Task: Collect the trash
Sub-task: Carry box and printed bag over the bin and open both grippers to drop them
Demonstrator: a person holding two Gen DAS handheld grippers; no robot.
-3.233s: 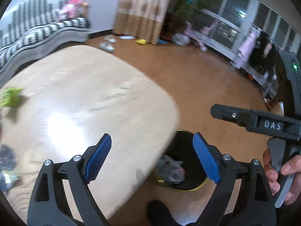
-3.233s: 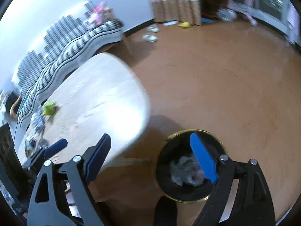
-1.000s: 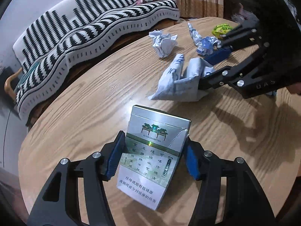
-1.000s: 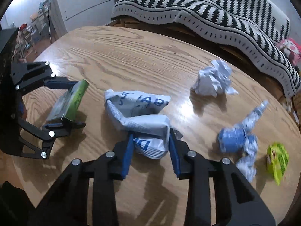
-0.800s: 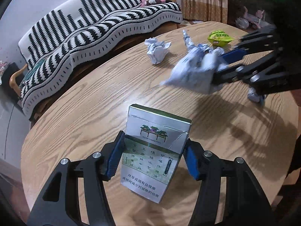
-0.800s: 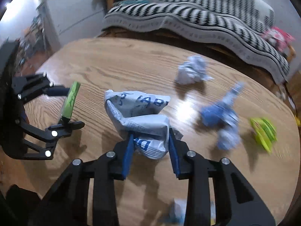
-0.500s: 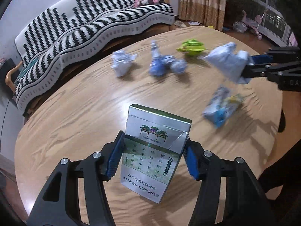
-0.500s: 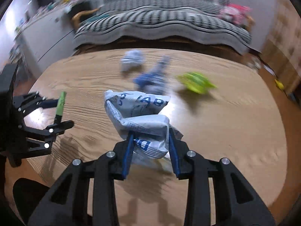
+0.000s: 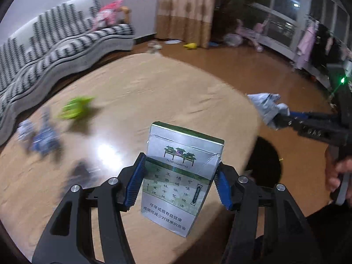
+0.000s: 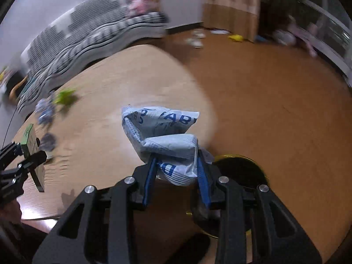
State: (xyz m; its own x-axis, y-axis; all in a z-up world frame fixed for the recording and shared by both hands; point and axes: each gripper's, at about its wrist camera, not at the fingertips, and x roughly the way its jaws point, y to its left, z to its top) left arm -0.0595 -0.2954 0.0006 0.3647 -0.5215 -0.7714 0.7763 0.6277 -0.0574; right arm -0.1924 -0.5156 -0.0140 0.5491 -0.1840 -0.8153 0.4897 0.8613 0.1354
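My left gripper (image 9: 179, 182) is shut on a silver and green cigarette pack (image 9: 180, 176), held upright above the round wooden table (image 9: 132, 101). My right gripper (image 10: 176, 176) is shut on a crumpled white and blue wrapper (image 10: 164, 136), held over the table's edge just above a black bin with a gold rim (image 10: 239, 167) on the floor. In the left wrist view the right gripper (image 9: 283, 118) holds the wrapper (image 9: 266, 107) past the table's right edge, and the bin (image 9: 266, 160) shows below it. In the right wrist view the left gripper (image 10: 19, 160) with the pack (image 10: 33, 151) is at far left.
A green wrapper (image 9: 76, 109), blue crumpled scraps (image 9: 41, 138) and a dark scrap (image 9: 81, 171) lie on the table's left part. A striped sofa (image 9: 55, 44) stands behind the table. Brown floor (image 10: 275, 101) spreads to the right, with shoes and toys near the curtain (image 9: 184, 11).
Both grippers have swung right with their loads, from over the table's middle to its right edge. The bin has come into view under the right gripper. The table trash now lies to the left.
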